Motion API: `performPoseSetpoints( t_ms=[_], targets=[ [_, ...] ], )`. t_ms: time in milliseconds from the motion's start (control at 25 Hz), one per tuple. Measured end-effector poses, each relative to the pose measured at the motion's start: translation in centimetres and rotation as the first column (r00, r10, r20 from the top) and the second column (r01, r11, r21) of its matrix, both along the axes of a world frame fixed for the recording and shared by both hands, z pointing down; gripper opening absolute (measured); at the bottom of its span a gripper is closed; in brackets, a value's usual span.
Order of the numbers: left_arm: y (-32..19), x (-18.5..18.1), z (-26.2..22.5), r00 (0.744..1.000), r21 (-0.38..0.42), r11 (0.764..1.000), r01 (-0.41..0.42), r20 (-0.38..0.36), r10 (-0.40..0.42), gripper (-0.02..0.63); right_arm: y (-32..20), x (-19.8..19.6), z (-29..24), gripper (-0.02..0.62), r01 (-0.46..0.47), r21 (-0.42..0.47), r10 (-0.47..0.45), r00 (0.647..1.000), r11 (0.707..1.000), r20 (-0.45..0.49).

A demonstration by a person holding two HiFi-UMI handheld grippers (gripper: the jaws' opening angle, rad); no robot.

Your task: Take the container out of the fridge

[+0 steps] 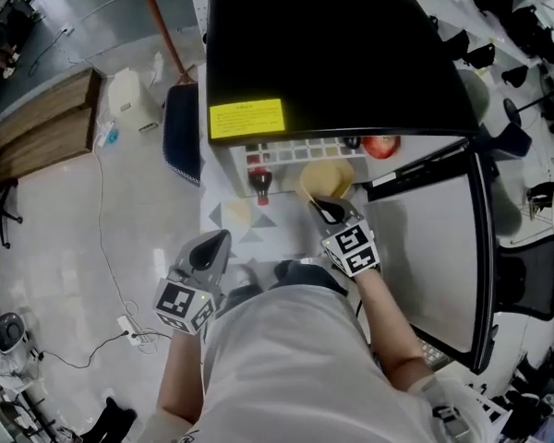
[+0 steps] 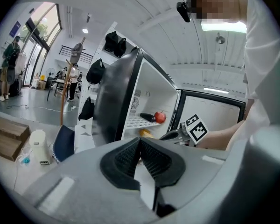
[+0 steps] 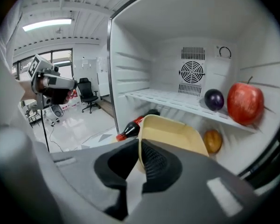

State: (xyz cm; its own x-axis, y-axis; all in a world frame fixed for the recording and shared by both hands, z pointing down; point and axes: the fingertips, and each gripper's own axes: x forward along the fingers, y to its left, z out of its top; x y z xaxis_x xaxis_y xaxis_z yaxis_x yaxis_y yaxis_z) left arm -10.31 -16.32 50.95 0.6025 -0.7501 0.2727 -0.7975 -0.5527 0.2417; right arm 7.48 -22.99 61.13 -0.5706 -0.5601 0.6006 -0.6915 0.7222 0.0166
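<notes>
We reach our right forearm (image 1: 388, 326) forward to the open fridge (image 1: 332, 44), and the right gripper (image 1: 329, 210) slants down at the mouth of the lower compartment. Its jaws are nearly together, pinching the near rim of the beige container (image 1: 325, 178). The container tilts at the fridge's front edge, below the shelf (image 3: 177, 101) that bears the apple (image 3: 245, 103), just beside the lying cola bottle (image 1: 260, 185). Our left arm (image 1: 180, 377) is bent and held back beside the body. The left gripper (image 1: 218, 241) points toward the fridge, jaws pressed together with nothing between them.
</notes>
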Motion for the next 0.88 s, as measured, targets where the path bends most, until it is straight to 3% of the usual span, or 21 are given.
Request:
performPoseSetpoints(
  t_ms=[400,680,880],
  targets=[
    [-0.9,4.1,-1.5,0.984,0.043,0.985,-0.169,-0.045,0.171,0.008,4.8,1.4,-6.1,0.018,-0.060,0.006,0.059,0.988,0.998,0.141],
    [-0.9,6.4,-3.2,0.956,0.073,0.956,-0.283,-0.056,0.287,0.008,7.6,2.1,-10.6,0.018,-0.135,0.069,0.115,0.964,0.988,0.239],
    [-1.0,7.9,-4.1,0.935,0.103,0.935,-0.340,-0.068,0.348,0.008,9.5,2.9,-12.4,0.018,-0.183,0.116,0.150,0.957,0.976,0.250]
  ],
)
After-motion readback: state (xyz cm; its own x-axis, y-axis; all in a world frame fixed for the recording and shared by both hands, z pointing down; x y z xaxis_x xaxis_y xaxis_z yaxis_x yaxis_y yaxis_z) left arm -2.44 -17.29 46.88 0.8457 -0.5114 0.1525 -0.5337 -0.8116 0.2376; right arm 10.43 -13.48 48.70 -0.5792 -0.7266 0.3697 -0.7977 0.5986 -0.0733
